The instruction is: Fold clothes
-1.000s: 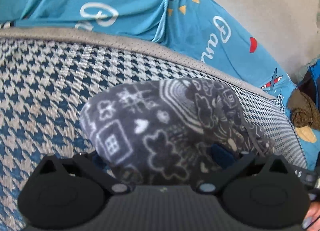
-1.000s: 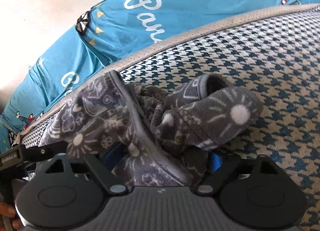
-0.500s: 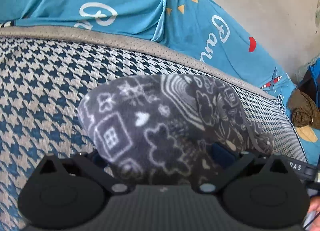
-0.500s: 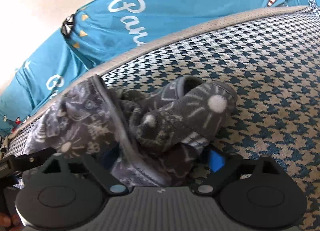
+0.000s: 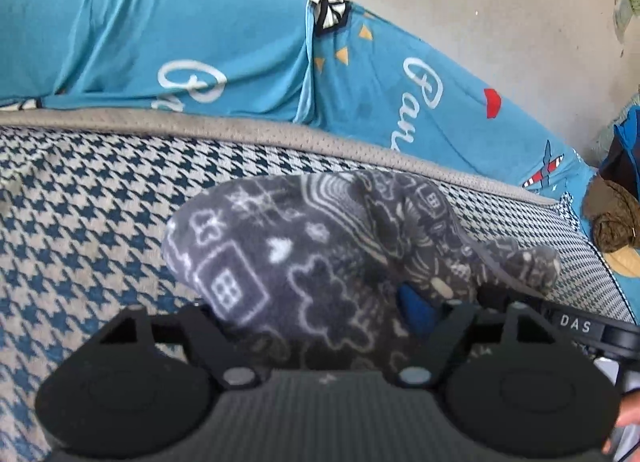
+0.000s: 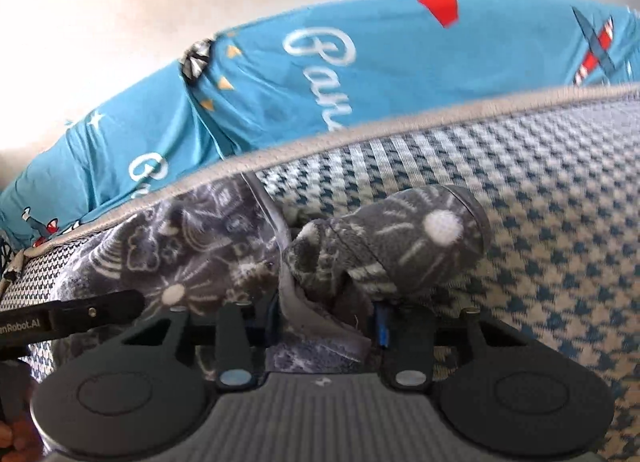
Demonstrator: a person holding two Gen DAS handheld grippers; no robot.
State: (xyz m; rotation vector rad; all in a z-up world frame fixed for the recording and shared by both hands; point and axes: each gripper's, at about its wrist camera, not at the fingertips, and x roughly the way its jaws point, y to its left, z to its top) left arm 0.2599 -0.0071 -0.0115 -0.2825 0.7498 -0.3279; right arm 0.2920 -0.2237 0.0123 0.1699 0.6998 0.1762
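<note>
Right claw (image 6: 326,322) pinches grey fleece garment (image 6: 384,246); houndstooth cushion (image 6: 540,190) beneath

"DAS" is printed in white on the black strap (image 5: 576,325) in the left wrist view; "nRobot.AI" is read on the black bar (image 6: 24,327) in the right wrist view; cursive "Pan", partly hidden, is printed on the blue sheet (image 5: 420,102) behind it.

Home: houndstooth mattress (image 5: 100,198) (blue bedsheet (image 5: 200,42))
</note>
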